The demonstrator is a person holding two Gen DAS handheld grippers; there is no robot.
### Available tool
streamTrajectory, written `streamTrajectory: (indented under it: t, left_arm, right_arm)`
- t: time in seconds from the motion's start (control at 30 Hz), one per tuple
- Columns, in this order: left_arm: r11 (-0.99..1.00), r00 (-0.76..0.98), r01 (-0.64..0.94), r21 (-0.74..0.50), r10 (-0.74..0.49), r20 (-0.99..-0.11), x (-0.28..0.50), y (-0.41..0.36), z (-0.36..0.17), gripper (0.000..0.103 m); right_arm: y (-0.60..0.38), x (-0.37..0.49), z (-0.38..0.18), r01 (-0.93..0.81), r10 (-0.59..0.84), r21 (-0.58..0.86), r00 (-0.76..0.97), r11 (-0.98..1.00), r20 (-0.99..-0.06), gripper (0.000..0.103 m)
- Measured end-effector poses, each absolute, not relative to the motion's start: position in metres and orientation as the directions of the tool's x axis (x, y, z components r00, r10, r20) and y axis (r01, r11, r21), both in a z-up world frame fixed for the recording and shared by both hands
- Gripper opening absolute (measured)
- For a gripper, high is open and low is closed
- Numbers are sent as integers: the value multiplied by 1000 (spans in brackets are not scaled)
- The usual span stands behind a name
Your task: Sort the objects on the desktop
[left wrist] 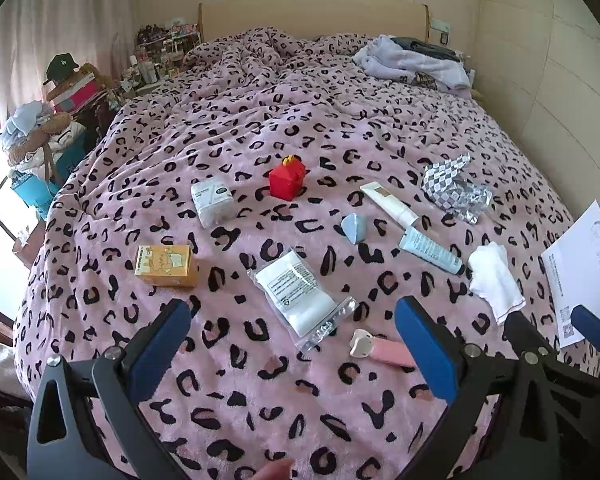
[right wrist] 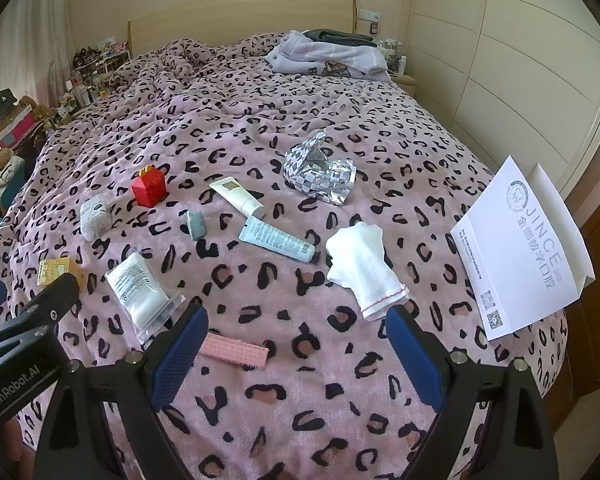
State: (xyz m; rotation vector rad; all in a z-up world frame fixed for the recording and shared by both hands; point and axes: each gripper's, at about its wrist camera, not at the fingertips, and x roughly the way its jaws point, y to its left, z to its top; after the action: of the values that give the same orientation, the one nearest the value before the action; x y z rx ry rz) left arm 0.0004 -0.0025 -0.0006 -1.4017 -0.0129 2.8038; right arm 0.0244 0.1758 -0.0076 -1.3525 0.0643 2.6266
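Observation:
Small objects lie on a pink leopard-print blanket [left wrist: 260, 120]. A clear zip bag with white contents [left wrist: 300, 296] [right wrist: 140, 292], a pink comb-like item [left wrist: 380, 350] [right wrist: 234, 350], a yellow box [left wrist: 168, 266], a red toy house [left wrist: 286, 178] [right wrist: 148, 190], a white pack [left wrist: 212, 202], a blue-grey wedge [left wrist: 354, 228], two tubes [left wrist: 392, 204] [left wrist: 432, 250], a white cloth [left wrist: 494, 280] [right wrist: 362, 268] and a foil wrapper [left wrist: 454, 188] [right wrist: 320, 168]. My left gripper [left wrist: 294, 344] is open above the bag and pink item. My right gripper [right wrist: 296, 348] is open, empty, near the cloth.
A white paper bag [right wrist: 528, 248] stands at the bed's right edge. Folded clothes [right wrist: 332, 58] lie near the headboard. Cluttered shelves and boxes [left wrist: 72, 88] stand left of the bed. A wardrobe [right wrist: 520, 60] lines the right wall.

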Motion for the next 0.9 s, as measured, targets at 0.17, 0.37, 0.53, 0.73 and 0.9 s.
streamTrajectory:
  t: [0.17, 0.37, 0.53, 0.73, 0.9]
  left_arm:
    - [-1000, -562, 1, 4, -4, -827, -3, -2, -5, 103]
    - [-1000, -560, 11, 17, -20, -828, 0, 2, -8, 103]
    - [-1000, -559, 20, 10, -20, -829, 0, 0, -9, 103]
    - [-1000, -559, 27, 16, -28, -829, 1, -1, -9, 103]
    - [-999, -562, 27, 16, -29, -827, 1, -2, -8, 103]
  right_arm:
    - [171, 24, -5, -175, 133, -39, -567, -984, -813, 93]
    - [177, 26, -9, -176, 130, -33, -572, -984, -810, 93]
    - [174, 25, -7, -179, 133, -35, -569, -983, -812, 93]
    - [174, 26, -8, -177, 129, -32, -568, -984, -813, 93]
    - [173, 27, -8, -175, 131, -36, -571, -984, -811, 93]
